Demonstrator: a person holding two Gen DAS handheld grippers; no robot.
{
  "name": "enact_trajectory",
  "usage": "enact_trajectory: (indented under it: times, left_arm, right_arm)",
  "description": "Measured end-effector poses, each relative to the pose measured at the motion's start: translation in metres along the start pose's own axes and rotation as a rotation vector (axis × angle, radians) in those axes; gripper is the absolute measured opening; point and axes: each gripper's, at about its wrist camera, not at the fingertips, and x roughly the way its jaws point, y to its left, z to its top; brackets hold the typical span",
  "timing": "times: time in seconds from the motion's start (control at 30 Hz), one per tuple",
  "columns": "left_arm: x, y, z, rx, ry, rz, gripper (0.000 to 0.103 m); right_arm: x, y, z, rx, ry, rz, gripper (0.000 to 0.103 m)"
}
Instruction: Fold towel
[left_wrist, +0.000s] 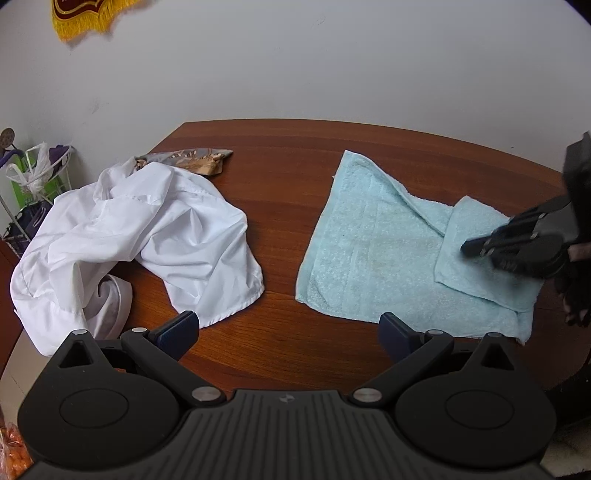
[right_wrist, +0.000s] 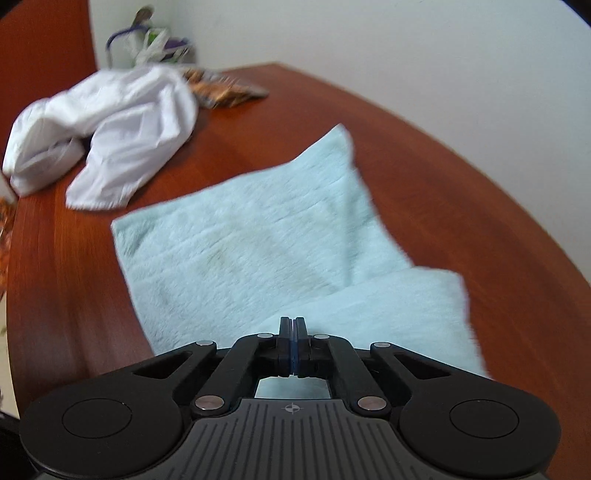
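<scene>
Towel (left_wrist: 373, 251) on table (left_wrist: 280, 184), right corner folded over; right gripper (right_wrist: 291, 325) jaws closed, empty; left gripper (left_wrist: 288, 332) jaws wide, empty; shirt (left_wrist: 140, 236) well left.

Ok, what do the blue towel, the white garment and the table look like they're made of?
Blue towel: looks like cotton terry; fuzzy looped pile, matte, with a flatter woven band. White garment: thin smooth woven fabric, perhaps cotton or a polyester blend; it holds sharp creases and has a slight sheen. Table: reddish-brown wood grain, semi-gloss; solid wood, veneer or laminate, I can't tell.
</scene>
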Motion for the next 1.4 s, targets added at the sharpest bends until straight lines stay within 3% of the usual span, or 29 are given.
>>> enact_trajectory:
  times: [0.17, 0.3, 0.53, 0.6, 0.77, 0.97, 1.4]
  left_arm:
    - [0.002, -0.016, -0.003, 0.012, -0.007, -0.024, 0.103]
    - [0.000, -0.032, -0.006, 0.031, -0.026, -0.061, 0.102]
    - [-0.003, -0.047, -0.008, 0.062, -0.046, -0.108, 0.103]
    - [-0.004, -0.048, -0.009, 0.068, -0.049, -0.115, 0.103]
    - [-0.005, -0.043, -0.010, 0.081, -0.039, -0.126, 0.103]
    - [-0.007, -0.031, -0.011, 0.108, -0.023, -0.108, 0.103]
    - [-0.002, 0.002, -0.015, 0.081, 0.025, -0.049, 0.103]
  right_arm:
    - [-0.053, -0.044, -0.003, 0.142, -0.095, -0.072, 0.003]
    - [-0.083, -0.073, -0.014, 0.241, -0.097, -0.063, 0.003]
    - [-0.093, -0.077, -0.026, 0.328, -0.084, -0.021, 0.006]
    - [-0.090, -0.070, -0.026, 0.312, -0.072, -0.013, 0.009]
    - [-0.068, -0.048, -0.022, 0.258, -0.027, 0.026, 0.037]
    - [-0.030, -0.021, -0.016, 0.188, 0.033, 0.066, 0.048]
    - [0.034, 0.025, -0.001, 0.033, 0.099, 0.091, 0.045]
